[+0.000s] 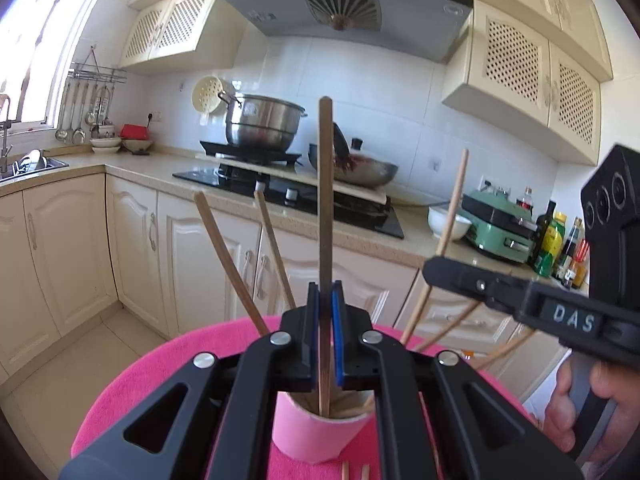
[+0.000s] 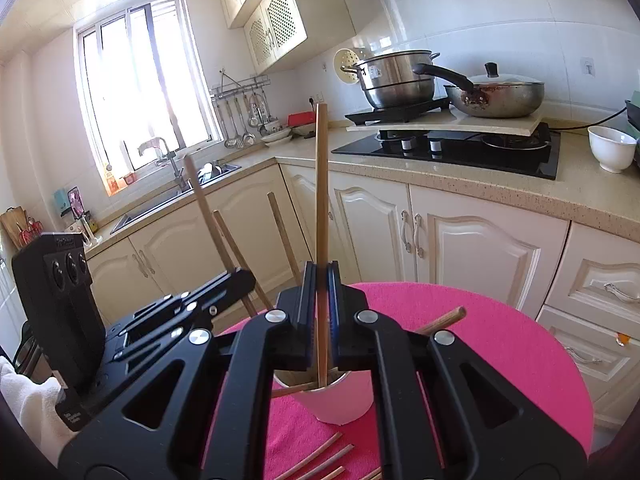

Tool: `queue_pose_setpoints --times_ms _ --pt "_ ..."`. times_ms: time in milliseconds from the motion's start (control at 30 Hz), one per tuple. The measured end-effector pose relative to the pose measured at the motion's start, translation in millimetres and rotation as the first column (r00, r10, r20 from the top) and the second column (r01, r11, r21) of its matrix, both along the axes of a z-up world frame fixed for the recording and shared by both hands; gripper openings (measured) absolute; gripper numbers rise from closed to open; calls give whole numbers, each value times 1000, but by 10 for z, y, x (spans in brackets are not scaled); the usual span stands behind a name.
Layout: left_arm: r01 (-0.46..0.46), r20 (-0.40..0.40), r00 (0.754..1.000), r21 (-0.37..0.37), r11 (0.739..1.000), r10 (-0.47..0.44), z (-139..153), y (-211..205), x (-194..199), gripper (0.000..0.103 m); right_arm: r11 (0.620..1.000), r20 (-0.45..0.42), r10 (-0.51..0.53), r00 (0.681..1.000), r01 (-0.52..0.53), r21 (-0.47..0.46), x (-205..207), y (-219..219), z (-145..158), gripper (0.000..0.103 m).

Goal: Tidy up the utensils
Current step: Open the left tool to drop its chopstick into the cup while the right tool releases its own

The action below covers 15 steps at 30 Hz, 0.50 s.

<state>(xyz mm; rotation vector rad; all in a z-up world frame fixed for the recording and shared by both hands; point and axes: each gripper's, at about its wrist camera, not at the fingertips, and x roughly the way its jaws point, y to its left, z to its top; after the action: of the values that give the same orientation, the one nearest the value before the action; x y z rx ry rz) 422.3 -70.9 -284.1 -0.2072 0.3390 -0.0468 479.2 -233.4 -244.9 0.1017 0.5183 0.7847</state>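
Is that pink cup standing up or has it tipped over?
Upright. The pink cup stands on the pink cloth with its mouth facing up, and several chopsticks stick up out of it, leaning outward.

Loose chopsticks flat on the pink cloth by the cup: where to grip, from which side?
Take a loose chopstick mid-length, from straight above, jaws across its width. It lies flat on the cloth, so no side entry; the middle keeps it balanced for tipping into the cup. Both grippers are holding chopsticks now.
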Motion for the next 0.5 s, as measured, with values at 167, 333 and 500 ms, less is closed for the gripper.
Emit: queue_pose_setpoints --times_ms 167,333,500 --pt "28 -71 997 -4 1000 -28 -93 -9 -32 12 1000 -20 2 1000 -2 -29 -15 32 -20 6" --pt "25 -110 994 -4 1000 -25 -95 3 -85 29 998 -27 1 1000 -3 -58 -53 69 1 6" --pt "-9 -163 986 11 1000 10 -89 27 -142 35 996 -40 -23 999 19 -89 -103 90 17 6"
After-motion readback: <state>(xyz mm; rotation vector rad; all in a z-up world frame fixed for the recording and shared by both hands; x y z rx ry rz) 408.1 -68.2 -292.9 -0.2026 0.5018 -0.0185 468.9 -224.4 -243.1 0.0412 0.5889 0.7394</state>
